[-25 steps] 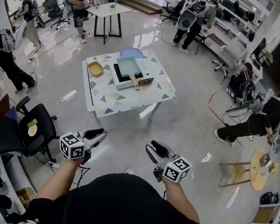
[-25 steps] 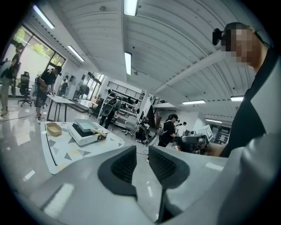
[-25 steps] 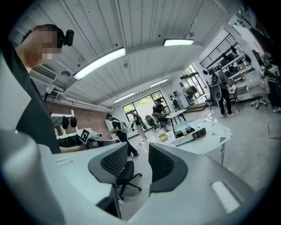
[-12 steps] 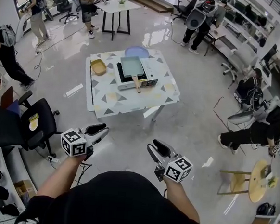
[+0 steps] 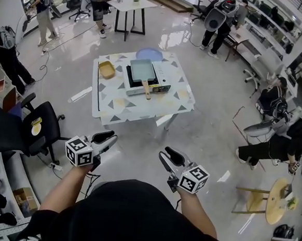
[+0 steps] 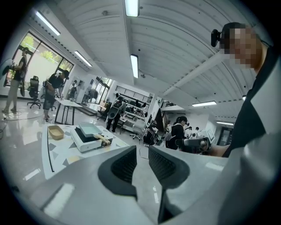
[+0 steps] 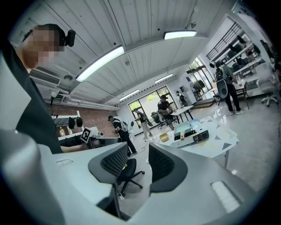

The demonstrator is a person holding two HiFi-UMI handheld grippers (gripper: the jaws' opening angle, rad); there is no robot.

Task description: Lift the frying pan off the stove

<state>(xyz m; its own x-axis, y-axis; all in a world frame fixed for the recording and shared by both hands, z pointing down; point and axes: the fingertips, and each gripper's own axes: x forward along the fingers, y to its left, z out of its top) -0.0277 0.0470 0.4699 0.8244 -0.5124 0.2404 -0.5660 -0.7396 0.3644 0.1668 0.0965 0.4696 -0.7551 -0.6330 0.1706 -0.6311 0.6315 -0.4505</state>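
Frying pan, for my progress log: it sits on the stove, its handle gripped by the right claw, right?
Not gripped: the frying pan sits on the stove, but the right claw is open and empty, short of the table; see the head view.

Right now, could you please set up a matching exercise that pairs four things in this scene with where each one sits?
Things:
1 frying pan
2 tan dish
3 blue plate
4 black office chair

Places:
A on the floor
B on the stove
C on the table, beyond the stove
D on the table, left of the stove

Pairs: 1-B; 2-D; 3-C; 4-A
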